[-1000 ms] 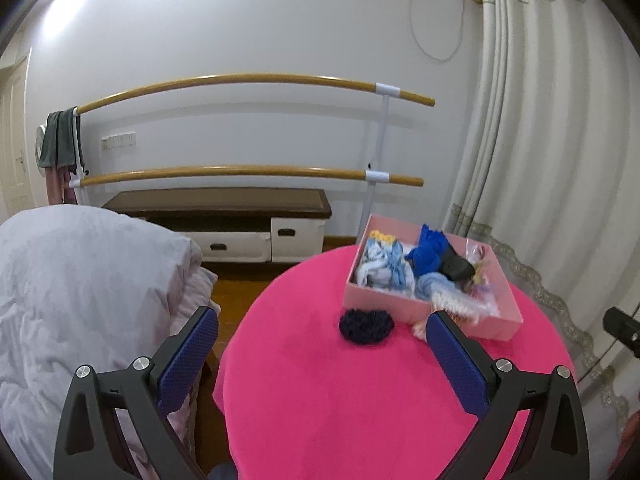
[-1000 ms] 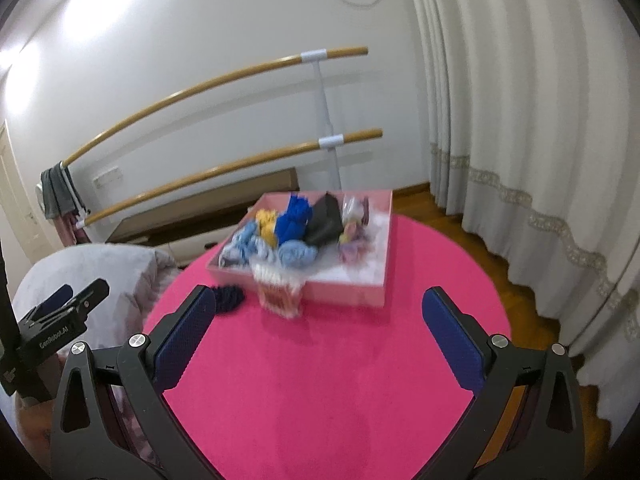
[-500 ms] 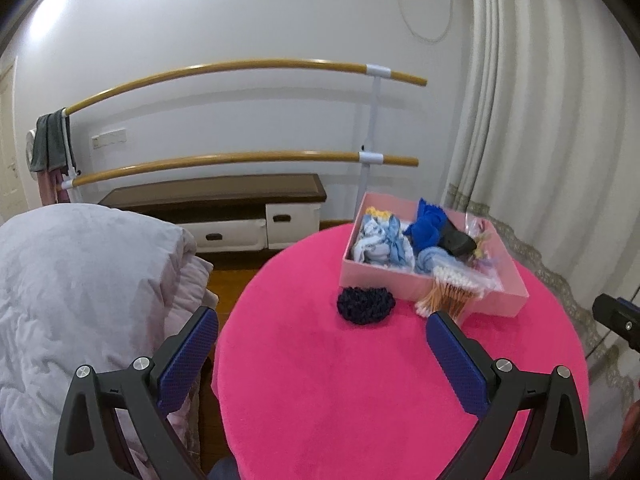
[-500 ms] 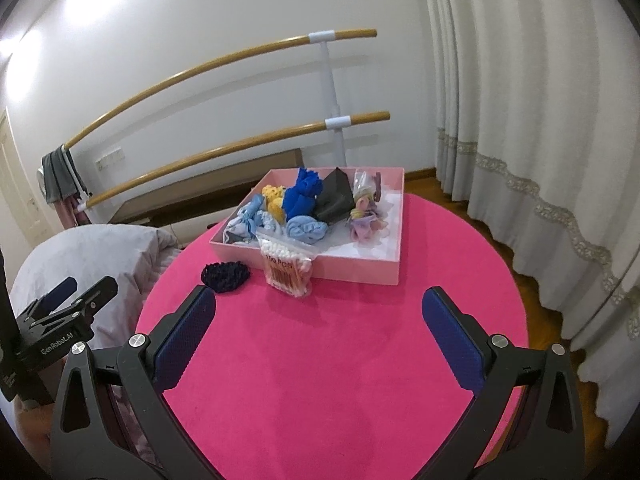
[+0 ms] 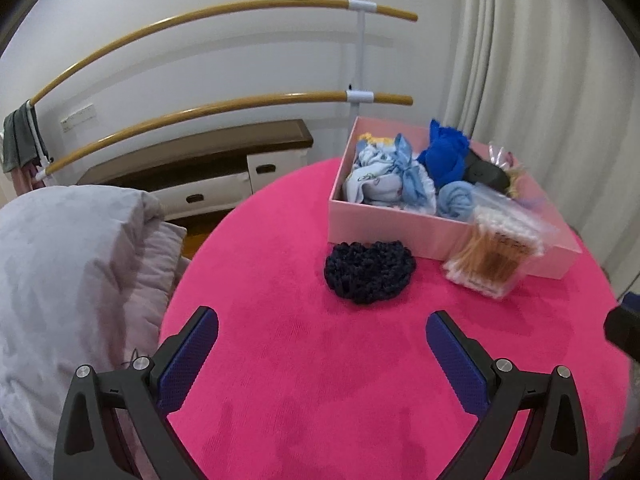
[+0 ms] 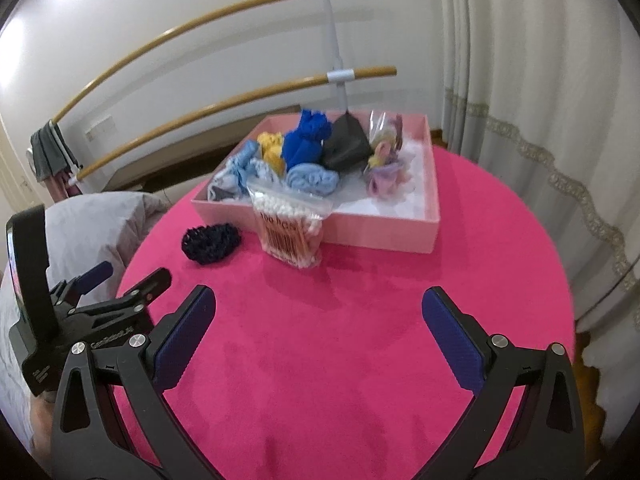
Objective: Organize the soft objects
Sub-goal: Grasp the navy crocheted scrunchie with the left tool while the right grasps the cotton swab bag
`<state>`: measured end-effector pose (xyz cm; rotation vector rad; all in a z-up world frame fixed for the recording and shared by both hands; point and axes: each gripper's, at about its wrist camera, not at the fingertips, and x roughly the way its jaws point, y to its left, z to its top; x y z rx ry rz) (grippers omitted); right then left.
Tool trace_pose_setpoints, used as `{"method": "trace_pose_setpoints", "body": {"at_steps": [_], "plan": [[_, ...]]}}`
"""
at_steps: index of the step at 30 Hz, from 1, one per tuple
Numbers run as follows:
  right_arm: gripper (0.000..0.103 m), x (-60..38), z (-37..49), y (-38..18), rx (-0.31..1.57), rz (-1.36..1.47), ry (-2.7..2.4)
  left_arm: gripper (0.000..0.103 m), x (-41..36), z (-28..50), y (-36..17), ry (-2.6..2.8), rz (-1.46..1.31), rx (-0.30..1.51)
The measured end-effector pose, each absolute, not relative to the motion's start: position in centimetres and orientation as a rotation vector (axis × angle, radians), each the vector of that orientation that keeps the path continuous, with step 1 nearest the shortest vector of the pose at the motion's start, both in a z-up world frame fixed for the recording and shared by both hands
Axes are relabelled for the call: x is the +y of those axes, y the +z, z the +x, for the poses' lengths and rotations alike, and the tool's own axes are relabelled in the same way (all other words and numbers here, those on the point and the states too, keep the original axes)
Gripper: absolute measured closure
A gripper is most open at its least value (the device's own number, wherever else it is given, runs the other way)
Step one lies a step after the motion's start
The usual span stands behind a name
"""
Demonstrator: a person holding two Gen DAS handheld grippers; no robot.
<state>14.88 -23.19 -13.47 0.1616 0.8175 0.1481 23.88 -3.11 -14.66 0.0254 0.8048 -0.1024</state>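
Observation:
A dark navy knitted hair net [image 5: 369,271] lies on the round pink table [image 5: 320,380], just in front of a pink box [image 5: 384,228] that holds several soft cloth items. A clear bag of cotton swabs [image 5: 494,256] leans on the box's front wall. My left gripper [image 5: 320,344] is open and empty, a short way in front of the hair net. My right gripper [image 6: 318,328] is open and empty over the table, nearer than the swab bag [image 6: 290,228] and the hair net [image 6: 211,243]. The left gripper also shows in the right wrist view [image 6: 120,284].
A bed with a grey quilt [image 5: 72,280] stands to the left of the table. Two wooden ballet bars [image 5: 224,112] and a low cabinet [image 5: 208,168] line the wall behind. Curtains [image 6: 540,100] hang at the right.
Both grippers have moved forward and lower toward the table; the box, swab bag and hair net look larger. The swab bag has moved from the box's rim down to the table. Both stay open.

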Motion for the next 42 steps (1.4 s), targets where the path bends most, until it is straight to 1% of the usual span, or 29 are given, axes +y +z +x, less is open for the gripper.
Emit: {"method": "trace_pose_setpoints", "body": {"at_steps": [6,12,16,18,20,21,22,23,24,26,28,29,30,31,32,33,34,35,38,42], "plan": [[0.0,-22.2,18.1,-16.0,0.866,0.203,0.161,0.0,-4.0,28.8,-17.3,-0.119,0.062,0.85],[0.0,-21.2,20.7,-17.2,0.881,0.235,0.163,0.0,-5.1,33.3,-20.1,-0.129,0.089,0.903],[0.0,-20.9,22.3,-18.1,0.9,0.268,0.159,0.0,-5.5,35.0,-20.9,-0.156,0.084,0.924],[0.001,-20.7,22.9,-18.5,0.902,0.293,0.159,0.003,-5.5,35.6,-21.2,-0.175,0.071,0.942],[0.002,-20.5,23.4,-18.7,0.899,0.311,0.158,0.011,-5.5,36.0,-21.2,-0.194,0.05,0.942],[0.005,-20.4,23.7,-18.8,0.896,0.324,0.155,0.013,-5.3,35.9,-21.1,-0.198,0.046,0.938],[0.01,-20.4,23.8,-18.9,0.894,0.335,0.151,0.018,-5.2,35.9,-21.1,-0.203,0.041,0.933],[0.017,-20.4,24.1,-19.1,0.896,0.348,0.145,0.023,-5.1,35.9,-21.2,-0.212,0.039,0.926],[0.022,-20.4,24.3,-19.4,0.903,0.362,0.139,0.026,-5.1,35.8,-21.2,-0.217,0.039,0.92],[0.04,-20.4,24.8,-19.8,0.916,0.389,0.141,0.035,-5.1,35.6,-21.2,-0.228,0.037,0.908],[0.044,-20.3,25.1,-20.2,0.912,0.4,0.137,0.04,-5.2,35.6,-21.3,-0.235,0.033,0.902],[0.05,-20.2,25.2,-20.2,0.909,0.403,0.142,0.044,-5.1,35.4,-21.4,-0.235,0.029,0.899],[0.052,-20.3,25.3,-20.2,0.908,0.421,0.156,0.047,-5.0,35.2,-21.3,-0.237,0.024,0.896],[0.06,-20.3,25.3,-20.3,0.904,0.434,0.168,0.052,-4.9,35.1,-21.4,-0.24,0.018,0.894],[0.065,-20.3,25.2,-20.3,0.896,0.441,0.181,0.06,-4.7,34.6,-21.1,-0.241,0.008,0.889],[0.066,-20.3,25.1,-20.3,0.891,0.438,0.19,0.064,-4.5,34.4,-21.1,-0.244,-0.002,0.887],[0.069,-20.2,24.8,-20.3,0.887,0.435,0.198,0.071,-4.3,34.3,-21.2,-0.248,-0.014,0.887],[0.07,-20.3,24.6,-20.3,0.886,0.435,0.201,0.076,-4.1,33.7,-20.7,-0.247,-0.019,0.887],[0.071,-20.8,23.5,-20.2,0.881,0.43,0.206,0.082,-3.7,32.9,-20.5,-0.246,-0.038,0.893],[0.071,-22.1,21.6,-19.7,0.872,0.432,0.212,0.087,-3.2,31.5,-19.7,-0.245,-0.06,0.895]]}}
